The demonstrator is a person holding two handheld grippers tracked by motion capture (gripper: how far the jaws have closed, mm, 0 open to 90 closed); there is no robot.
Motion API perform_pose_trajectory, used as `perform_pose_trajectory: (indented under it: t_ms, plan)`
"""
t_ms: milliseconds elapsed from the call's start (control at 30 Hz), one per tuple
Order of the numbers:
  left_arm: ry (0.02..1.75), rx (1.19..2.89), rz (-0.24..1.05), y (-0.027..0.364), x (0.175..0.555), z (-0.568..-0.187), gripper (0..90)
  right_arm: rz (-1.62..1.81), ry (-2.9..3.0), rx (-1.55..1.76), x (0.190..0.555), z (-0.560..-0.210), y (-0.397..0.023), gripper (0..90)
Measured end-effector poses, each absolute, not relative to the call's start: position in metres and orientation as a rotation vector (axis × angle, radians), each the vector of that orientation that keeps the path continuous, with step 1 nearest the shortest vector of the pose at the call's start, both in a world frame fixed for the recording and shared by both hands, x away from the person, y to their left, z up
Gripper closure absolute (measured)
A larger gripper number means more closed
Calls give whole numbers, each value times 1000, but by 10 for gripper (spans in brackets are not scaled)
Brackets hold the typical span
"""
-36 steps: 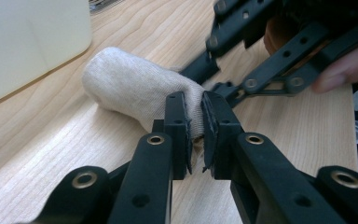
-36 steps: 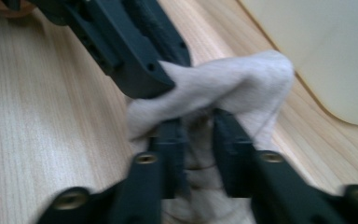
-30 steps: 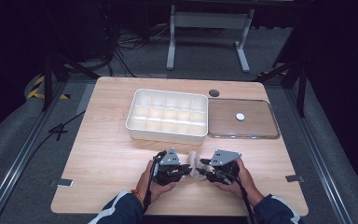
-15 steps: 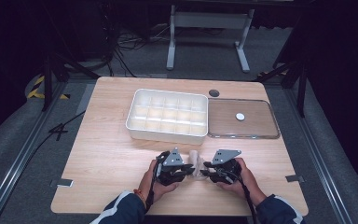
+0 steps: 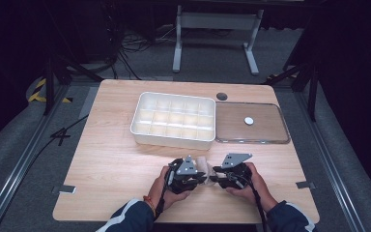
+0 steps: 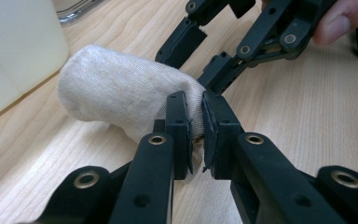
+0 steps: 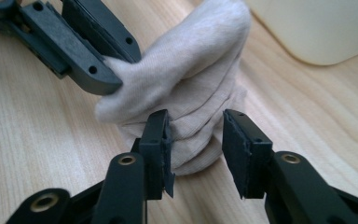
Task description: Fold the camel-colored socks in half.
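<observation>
My left tool (image 6: 196,128): jaws nearly closed, pinching edge of rolled beige sock (image 6: 121,100). My right tool (image 7: 196,149): jaws partly apart, just been opening; sock bundle (image 7: 191,107) between pads, left pad touching, right pad off fabric. Sock lies on bench (image 5: 111,159), between both tools, near front edge, short of white compartment tray (image 5: 174,118). Judgement: rolling appears mostly done; placing into tray compartment not yet done. Clear lid (image 5: 251,123) beside tray.

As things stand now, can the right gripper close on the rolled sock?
Probably yes: the right gripper has just been opening, and the sock bulges between its jaws. The left gripper pinches another fold, off to one side.
</observation>
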State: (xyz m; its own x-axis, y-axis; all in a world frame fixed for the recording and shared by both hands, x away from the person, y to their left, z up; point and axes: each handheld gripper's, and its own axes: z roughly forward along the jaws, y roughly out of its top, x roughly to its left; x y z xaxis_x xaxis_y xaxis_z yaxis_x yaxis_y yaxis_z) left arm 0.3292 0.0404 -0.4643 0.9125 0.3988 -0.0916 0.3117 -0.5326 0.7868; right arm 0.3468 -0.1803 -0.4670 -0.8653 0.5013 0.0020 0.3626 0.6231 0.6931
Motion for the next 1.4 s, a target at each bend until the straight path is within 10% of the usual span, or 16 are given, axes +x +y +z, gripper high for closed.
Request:
perform_pose_trajectory:
  t_ms: [1000,1400]
  plan:
    - [468,2202,156,27,326,-473,817,1290,2523,751,360,-447,-173,604]
    - [455,2221,177,27,324,-472,816,1179,2569,813,366,-460,-177,786]
